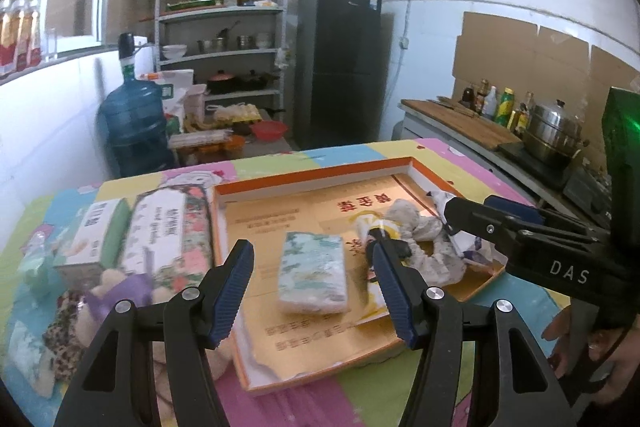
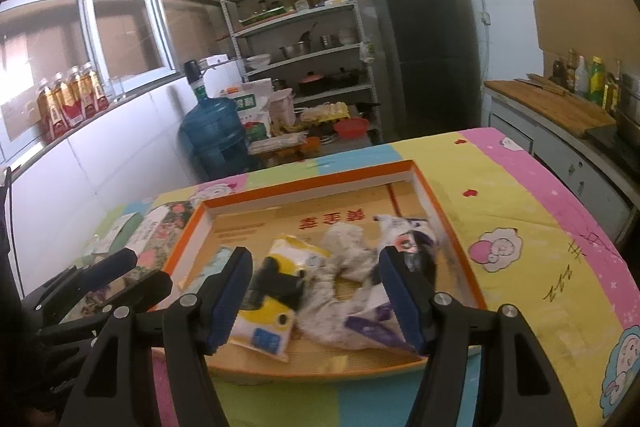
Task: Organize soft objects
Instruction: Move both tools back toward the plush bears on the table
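Note:
A shallow orange-rimmed box [image 1: 312, 175] lies on the patterned tablecloth. A pale green tissue pack [image 1: 312, 277] rests flat in it. My left gripper [image 1: 316, 291] hovers open above that pack and touches nothing. Further right in the box [image 2: 304, 185] lie a yellow-and-white pack [image 2: 276, 299], a grey scrunched cloth [image 2: 344, 267] and a white-and-purple pack [image 2: 400, 239]. My right gripper [image 2: 316, 299] hangs open over them, its pads clear of all three. The right gripper [image 1: 472, 207] also reaches in from the right of the left wrist view. The left gripper [image 2: 148, 267] shows at the left edge of the right wrist view.
Left of the box lie a green-and-white carton [image 1: 100, 239], a floral tissue pack [image 1: 172, 239], a purple plush toy [image 1: 116, 291] and leopard-print fabric [image 1: 64, 339]. Beyond the table stand a water jug [image 1: 134, 123], a shelf [image 1: 222, 27] and a fridge [image 1: 340, 67]. A counter with a pot [image 1: 554, 131] runs along the right.

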`<state>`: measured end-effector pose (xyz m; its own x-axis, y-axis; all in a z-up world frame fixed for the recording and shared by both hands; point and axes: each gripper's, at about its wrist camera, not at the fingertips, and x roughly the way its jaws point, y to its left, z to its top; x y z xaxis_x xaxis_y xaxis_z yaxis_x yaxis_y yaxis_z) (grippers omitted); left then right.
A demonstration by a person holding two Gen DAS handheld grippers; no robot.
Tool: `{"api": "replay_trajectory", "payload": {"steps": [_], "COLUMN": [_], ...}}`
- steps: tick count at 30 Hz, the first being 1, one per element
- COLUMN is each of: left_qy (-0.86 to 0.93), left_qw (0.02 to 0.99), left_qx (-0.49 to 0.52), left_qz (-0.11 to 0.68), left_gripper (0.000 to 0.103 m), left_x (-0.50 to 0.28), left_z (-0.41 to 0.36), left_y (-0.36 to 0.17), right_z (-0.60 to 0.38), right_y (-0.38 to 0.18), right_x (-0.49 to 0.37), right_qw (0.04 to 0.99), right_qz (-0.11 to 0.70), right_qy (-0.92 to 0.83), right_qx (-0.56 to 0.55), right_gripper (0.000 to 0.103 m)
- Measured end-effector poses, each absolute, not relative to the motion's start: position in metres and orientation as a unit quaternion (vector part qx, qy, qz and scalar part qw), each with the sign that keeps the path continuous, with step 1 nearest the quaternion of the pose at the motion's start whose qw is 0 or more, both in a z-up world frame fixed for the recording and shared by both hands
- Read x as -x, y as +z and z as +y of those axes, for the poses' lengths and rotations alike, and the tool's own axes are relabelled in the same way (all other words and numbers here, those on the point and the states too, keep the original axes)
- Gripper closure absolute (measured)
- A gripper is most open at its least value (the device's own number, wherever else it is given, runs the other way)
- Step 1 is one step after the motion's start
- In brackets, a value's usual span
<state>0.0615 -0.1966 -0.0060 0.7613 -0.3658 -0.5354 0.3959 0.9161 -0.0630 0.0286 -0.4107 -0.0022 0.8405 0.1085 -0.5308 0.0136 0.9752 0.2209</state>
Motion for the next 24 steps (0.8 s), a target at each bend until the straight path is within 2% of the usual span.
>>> {"api": "replay_trajectory", "payload": {"steps": [24], "left_qy": [-0.108], "left_qw": [0.953], "left_qx": [0.025], "left_qz": [0.283], "left_gripper": [0.039], "left_x": [-0.049], "left_z": [-0.086], "left_y": [-0.02], "right_z": [-0.296], "right_y": [0.003], "right_x": [-0.021], "right_qw": [0.948], "right_qz": [0.295], "right_qy": [0.109], "right_qx": [-0.053], "right_gripper": [0.038]}}
